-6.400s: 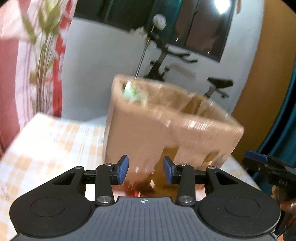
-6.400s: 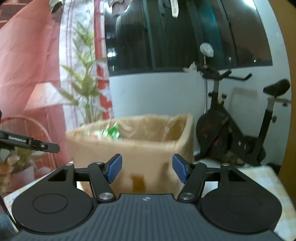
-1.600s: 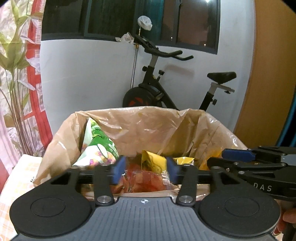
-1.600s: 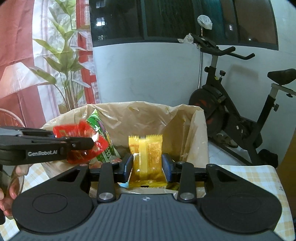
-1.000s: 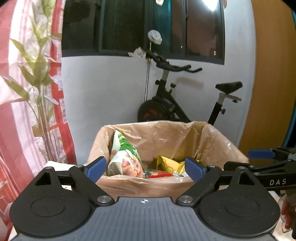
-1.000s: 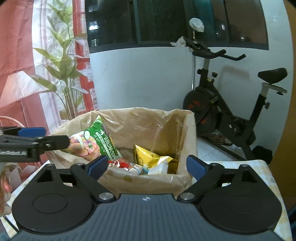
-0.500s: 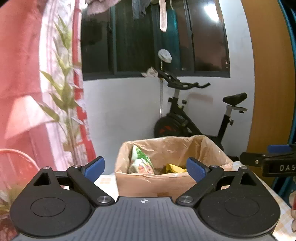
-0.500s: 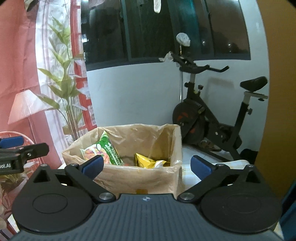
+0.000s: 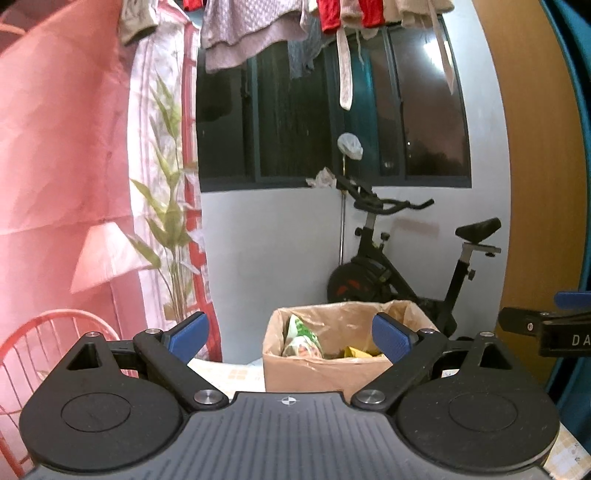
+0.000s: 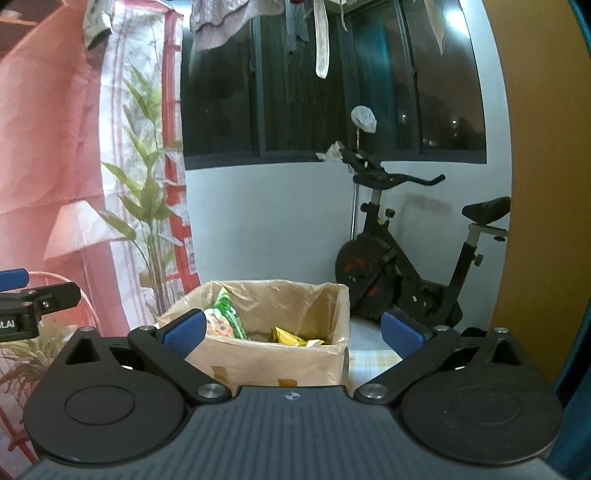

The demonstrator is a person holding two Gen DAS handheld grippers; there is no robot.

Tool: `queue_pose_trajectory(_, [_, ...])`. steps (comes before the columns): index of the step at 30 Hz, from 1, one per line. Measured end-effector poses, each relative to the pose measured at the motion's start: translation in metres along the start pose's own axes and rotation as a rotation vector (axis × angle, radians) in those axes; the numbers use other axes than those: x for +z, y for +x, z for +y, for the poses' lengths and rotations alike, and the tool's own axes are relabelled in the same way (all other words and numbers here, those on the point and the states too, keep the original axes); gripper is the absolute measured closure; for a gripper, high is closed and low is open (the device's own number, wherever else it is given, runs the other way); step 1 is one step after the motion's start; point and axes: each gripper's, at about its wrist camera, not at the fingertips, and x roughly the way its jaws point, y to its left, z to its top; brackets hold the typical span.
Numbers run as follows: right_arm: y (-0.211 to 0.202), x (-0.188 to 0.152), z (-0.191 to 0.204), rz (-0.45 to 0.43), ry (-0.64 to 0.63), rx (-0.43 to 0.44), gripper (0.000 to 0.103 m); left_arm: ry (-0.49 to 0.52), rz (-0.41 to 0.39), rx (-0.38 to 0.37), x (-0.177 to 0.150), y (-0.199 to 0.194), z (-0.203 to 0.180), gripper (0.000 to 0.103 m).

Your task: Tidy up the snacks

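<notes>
Standing wide apart with nothing between them, the jaws of the left gripper [image 9: 290, 334] frame a cardboard box [image 9: 325, 373] that sits beyond the blue pads [image 9: 390, 336], on a checked tablecloth [image 9: 229, 373]. The right gripper [image 10: 291, 332] is spread just as wide and also empty, its jaws having just been opening. Inside the plastic-lined box, past the left pad, a green snack bag [image 10: 225, 319] stands upright against the liner; a yellow snack packet [image 10: 290, 336] lies lower, nearer the middle of the gap. Behind the box, beyond the right pad, stands an exercise bike [image 10: 399, 258] against the white wall. A leafy plant [image 10: 146, 218] and pink curtain fill the far left, with laundry [image 9: 258, 33] hanging overhead.
</notes>
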Motion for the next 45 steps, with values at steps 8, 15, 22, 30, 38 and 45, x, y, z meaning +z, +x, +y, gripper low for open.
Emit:
queue_pose_trajectory(8, [-0.018,0.005,0.001,-0.028,-0.006,-0.019,0.0,-0.006,-0.043,0.006,0.009,-0.016,0.003,0.007])
queue_pose_trajectory(15, [-0.021,0.006,-0.001,-0.033,-0.004,-0.017,0.0,-0.005,-0.05,0.004,0.008,-0.016,0.002,0.007])
queue_pose_trajectory(22, [-0.023,0.004,-0.002,-0.034,-0.005,-0.012,0.0,-0.019,-0.043,-0.002,0.005,-0.017,0.005,0.007])
queue_pose_trajectory(30, [-0.023,0.003,-0.003,-0.029,-0.003,-0.013,0.0,-0.021,-0.035,0.008,0.004,-0.016,0.006,0.007])
queue_pose_trajectory(38, [-0.023,0.003,-0.002,-0.029,-0.003,-0.013,0.0,-0.032,-0.032,0.009,0.004,-0.016,0.008,0.007])
queue_pose_trajectory(45, [-0.024,0.002,-0.002,-0.026,-0.004,-0.016,0.0,-0.04,-0.028,0.01,0.001,-0.016,0.01,0.007])
